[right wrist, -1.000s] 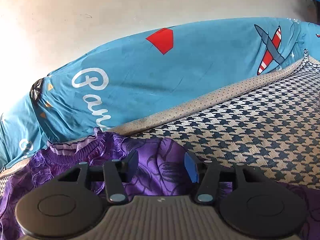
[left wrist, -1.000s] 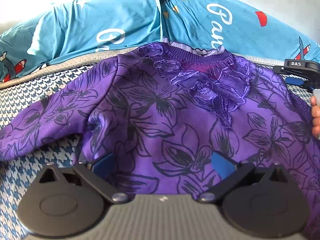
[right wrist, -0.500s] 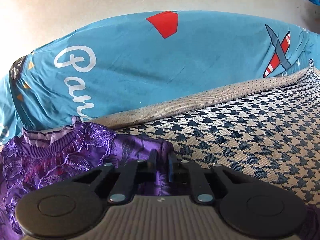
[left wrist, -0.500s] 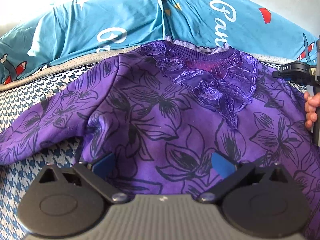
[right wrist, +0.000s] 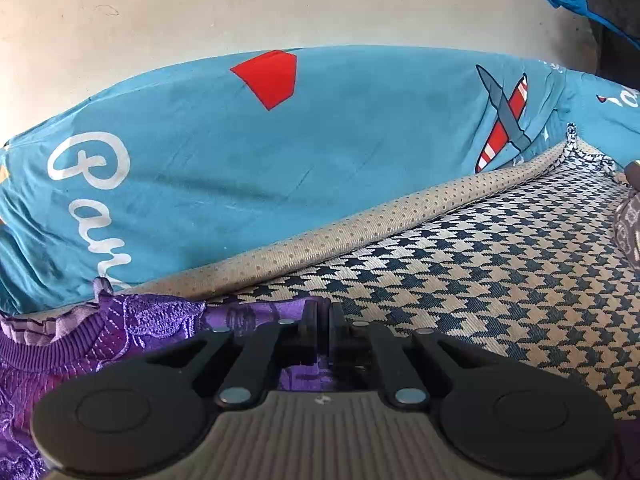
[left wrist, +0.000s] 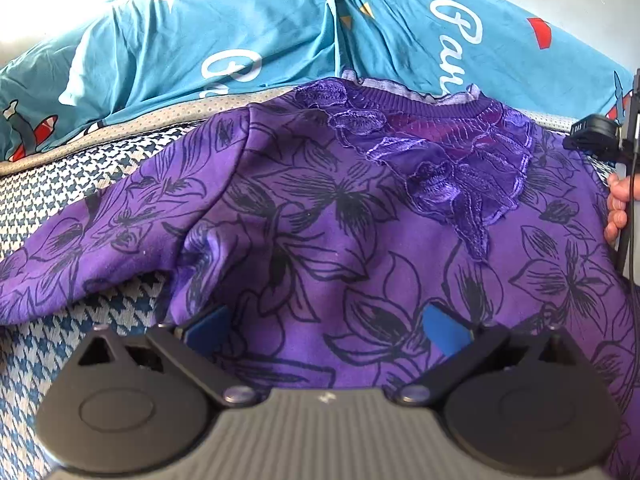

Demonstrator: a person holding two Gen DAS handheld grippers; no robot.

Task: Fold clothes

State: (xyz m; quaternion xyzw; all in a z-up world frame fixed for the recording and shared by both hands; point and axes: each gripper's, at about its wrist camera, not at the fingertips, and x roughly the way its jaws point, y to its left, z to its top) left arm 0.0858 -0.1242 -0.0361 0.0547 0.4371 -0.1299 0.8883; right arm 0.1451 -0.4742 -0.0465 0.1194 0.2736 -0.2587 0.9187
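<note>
A purple sweater (left wrist: 360,216) with black flower outlines and a lace collar lies face up and spread on the bed. My left gripper (left wrist: 326,326) stands open low over its body, the blue pads (left wrist: 444,328) wide apart with flat fabric between them. In the right wrist view my right gripper (right wrist: 323,320) is shut on the sweater (right wrist: 152,320) at the edge of its right shoulder, beside the collar. A person's hand (left wrist: 618,208) shows at the right edge of the left wrist view. The left sleeve (left wrist: 80,256) stretches out to the left.
The bed wears a blue-and-cream houndstooth cover (right wrist: 480,280) with a dotted beige border (right wrist: 320,240). Blue printed pillows (left wrist: 240,40) line the back against a pale wall (right wrist: 200,8). A patterned dark cloth (right wrist: 628,224) sits at the far right.
My right gripper moved forward and down onto the sweater's shoulder edge and its jaws closed on the fabric. The left gripper stayed where it was, still open.
</note>
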